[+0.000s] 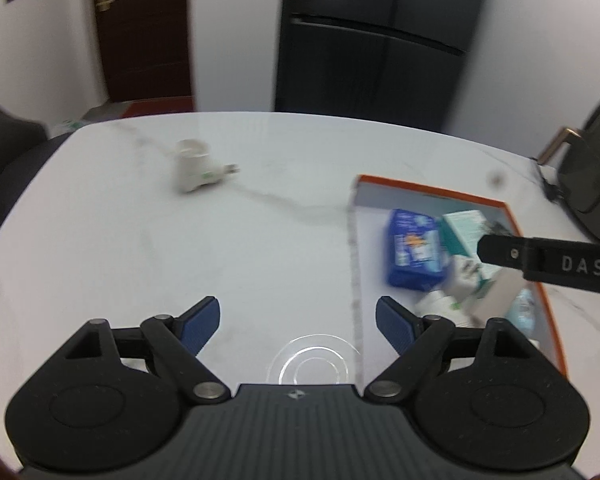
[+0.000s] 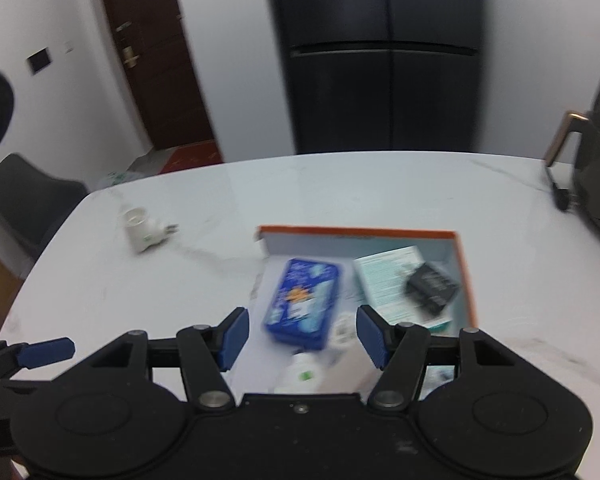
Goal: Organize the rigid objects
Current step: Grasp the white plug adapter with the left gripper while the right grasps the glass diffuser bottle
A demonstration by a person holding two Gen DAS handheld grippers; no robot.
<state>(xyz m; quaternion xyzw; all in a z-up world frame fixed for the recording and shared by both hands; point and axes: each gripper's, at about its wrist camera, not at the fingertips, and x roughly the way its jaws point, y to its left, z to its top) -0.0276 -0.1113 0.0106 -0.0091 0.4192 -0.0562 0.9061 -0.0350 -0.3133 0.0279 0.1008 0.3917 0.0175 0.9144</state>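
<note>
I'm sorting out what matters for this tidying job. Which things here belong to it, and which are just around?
Part of the job:
- orange-edged box
- blue packet in the box
- pale green carton in the box
- black item in the box
- white bottle in the box
- white plug adapter alone on the table

Just around:
- table
- black fridge
- brown door
- dark chair

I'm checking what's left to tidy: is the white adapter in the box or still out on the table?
Out. The white adapter lies on the bare table, well left of the orange-rimmed box, apart from the blue pack inside.
</note>
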